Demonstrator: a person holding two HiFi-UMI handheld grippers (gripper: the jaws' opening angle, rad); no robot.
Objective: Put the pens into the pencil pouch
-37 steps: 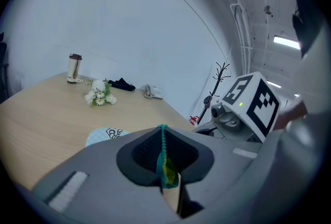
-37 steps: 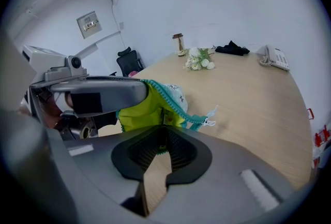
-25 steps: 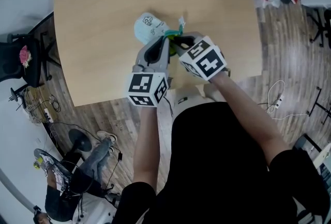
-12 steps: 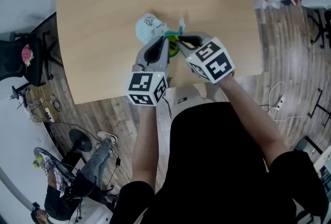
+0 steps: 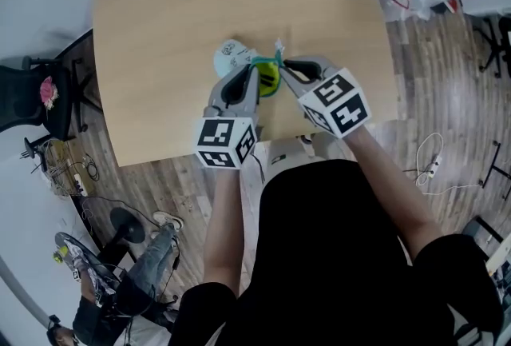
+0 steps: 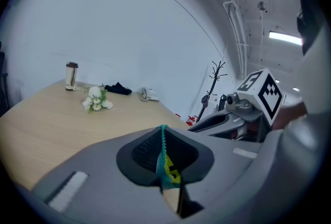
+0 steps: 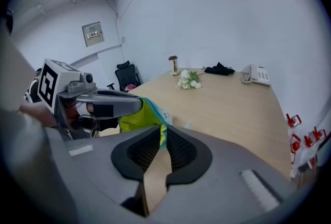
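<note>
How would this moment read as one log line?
left gripper: shut on pencil pouch zipper edge | right gripper: shut on its other edge | pouch mouth: spread open | pens: none in view

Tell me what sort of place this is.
Likely an office meeting room: a large wooden table, a desk phone at its far end, and a black office chair beside it.
</note>
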